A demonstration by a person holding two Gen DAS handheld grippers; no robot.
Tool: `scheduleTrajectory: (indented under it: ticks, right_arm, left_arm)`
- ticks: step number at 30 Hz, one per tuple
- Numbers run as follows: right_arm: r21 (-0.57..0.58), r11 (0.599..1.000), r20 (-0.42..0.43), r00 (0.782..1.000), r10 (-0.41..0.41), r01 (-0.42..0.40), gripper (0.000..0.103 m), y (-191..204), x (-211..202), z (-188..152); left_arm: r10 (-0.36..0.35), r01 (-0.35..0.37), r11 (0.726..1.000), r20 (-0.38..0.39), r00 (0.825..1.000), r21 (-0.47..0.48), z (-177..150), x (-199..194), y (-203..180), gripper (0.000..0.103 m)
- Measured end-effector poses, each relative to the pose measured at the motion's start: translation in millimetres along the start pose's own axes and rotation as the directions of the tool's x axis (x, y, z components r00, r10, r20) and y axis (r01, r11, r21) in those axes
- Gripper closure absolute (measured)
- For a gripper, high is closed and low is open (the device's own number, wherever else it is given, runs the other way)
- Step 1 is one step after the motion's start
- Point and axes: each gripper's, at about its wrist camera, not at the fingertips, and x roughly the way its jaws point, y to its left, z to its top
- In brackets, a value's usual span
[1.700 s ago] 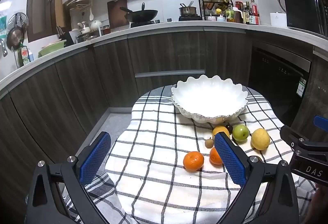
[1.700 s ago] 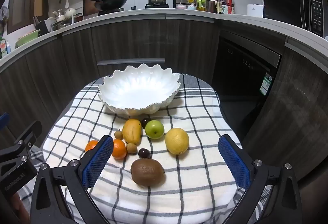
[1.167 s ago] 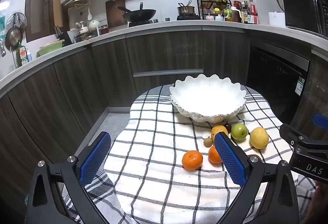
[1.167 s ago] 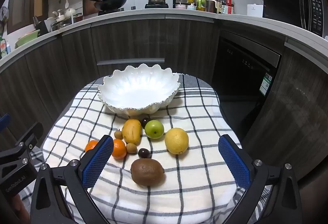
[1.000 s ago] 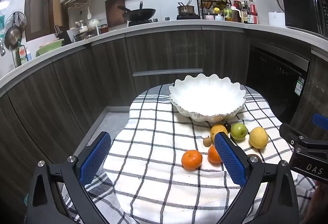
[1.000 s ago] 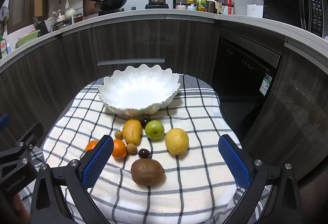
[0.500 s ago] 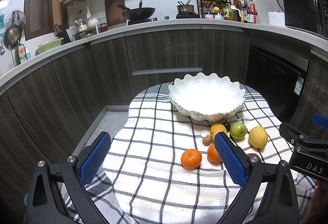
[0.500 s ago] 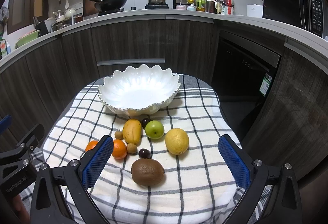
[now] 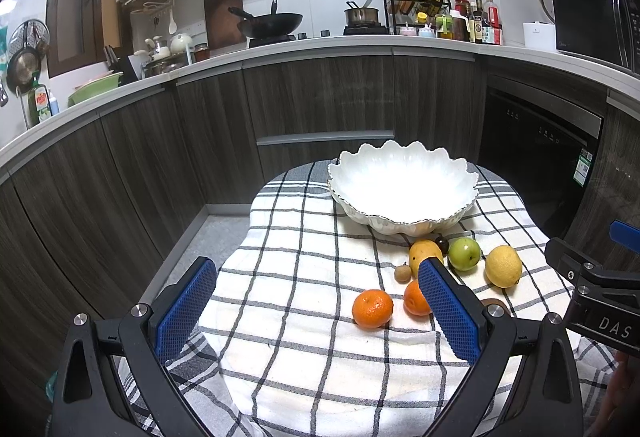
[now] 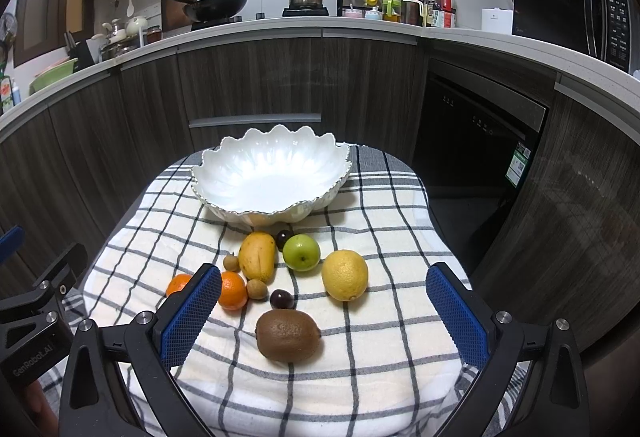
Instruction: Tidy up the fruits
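Note:
A white scalloped bowl [image 10: 224,173] [image 9: 460,173] stands empty at the far side of a checked cloth. In front of it lie a mango [image 10: 258,256], a green apple [image 10: 301,252], a lemon [image 10: 345,275], a kiwi [image 10: 287,335], two oranges [image 9: 372,308] [image 10: 233,289], two dark plums [image 10: 282,299] and small brown fruits [image 10: 256,288]. My right gripper [image 10: 324,311] is open, low over the near edge, with the kiwi between its fingers' line. My left gripper [image 9: 316,307] is open to the left of the fruit, one orange just inside its right finger.
The cloth-covered table [image 9: 280,245] is small and rounded, with floor [image 9: 208,237] at its left. Dark cabinets [image 10: 256,85] curve behind, and a black dishwasher [image 10: 476,133] sits at the right. The worktop carries a wok [image 10: 216,5], a pot and bottles.
The left gripper's view has drifted slightly, so the bowl and fruit sit a touch lower and to the left. The right gripper and all the fruit have stayed put.

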Motion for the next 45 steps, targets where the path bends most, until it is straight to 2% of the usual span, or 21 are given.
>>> scheduleTrajectory:
  ticks: [45]
  right_arm:
    - [-0.001, 1.000, -0.008, 1.000, 0.000, 0.000, 0.000, 0.5, 2.0, -1.6]
  left_arm:
    - [0.001, -0.001, 1.000, -0.003, 1.000, -0.001, -3.3, 2.8, 1.8, 0.000]
